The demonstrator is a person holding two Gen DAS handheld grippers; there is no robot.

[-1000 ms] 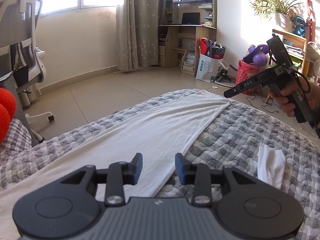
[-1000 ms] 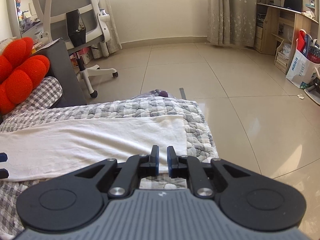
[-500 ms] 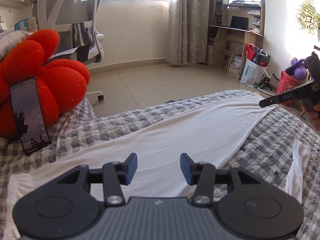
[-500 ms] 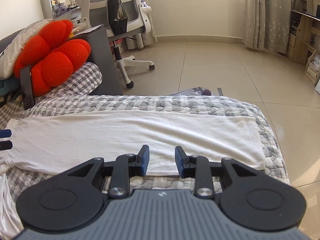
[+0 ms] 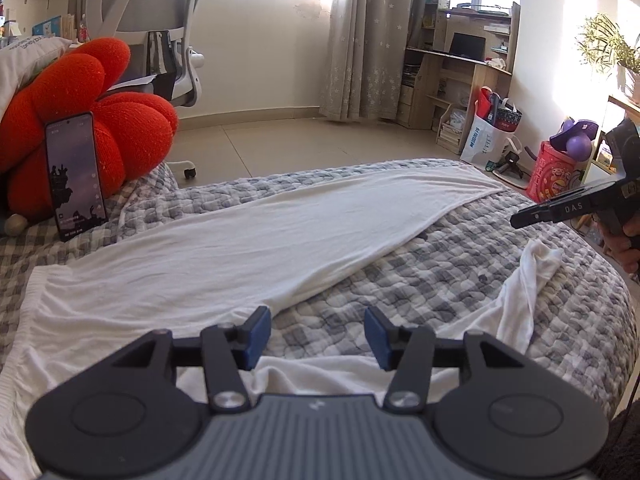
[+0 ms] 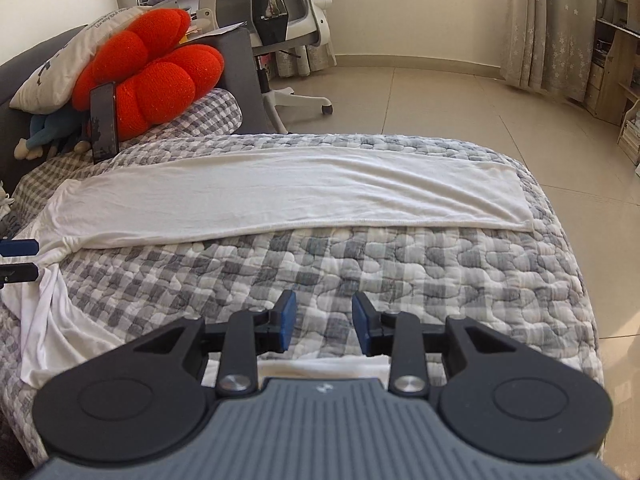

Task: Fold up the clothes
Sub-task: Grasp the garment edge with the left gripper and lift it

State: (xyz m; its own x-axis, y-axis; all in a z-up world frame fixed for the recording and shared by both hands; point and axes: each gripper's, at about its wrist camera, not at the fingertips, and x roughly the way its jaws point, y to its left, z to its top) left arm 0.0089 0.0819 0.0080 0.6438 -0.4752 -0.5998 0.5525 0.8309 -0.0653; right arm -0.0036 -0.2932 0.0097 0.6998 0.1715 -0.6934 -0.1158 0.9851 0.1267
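Observation:
A long white garment (image 5: 260, 248) lies folded lengthwise across the far half of the grey checked bed quilt (image 5: 460, 280). A loose white part trails over the near quilt (image 5: 524, 292) and lies under my left gripper (image 5: 318, 336). That gripper hovers over the garment's near edge; its jaws are opening with nothing between them. In the right wrist view the folded strip (image 6: 280, 196) lies well ahead of my right gripper (image 6: 324, 324). Its jaws are opening too, over bare quilt (image 6: 440, 272), and they are empty. A person's hand holds the right gripper (image 5: 532, 216) at the bed's right edge.
A red knitted cushion (image 5: 100, 120) with a phone (image 5: 74, 176) leaning on it sits at the head of the bed. Beyond the bed are tiled floor (image 6: 460, 120), an office chair (image 6: 280, 12), a desk (image 5: 460, 80) and bags (image 5: 492, 132).
Both grippers have drawn back from the folded strip toward the near side of the bed. The right jaws, nearly shut before, have parted; the left jaws have widened.

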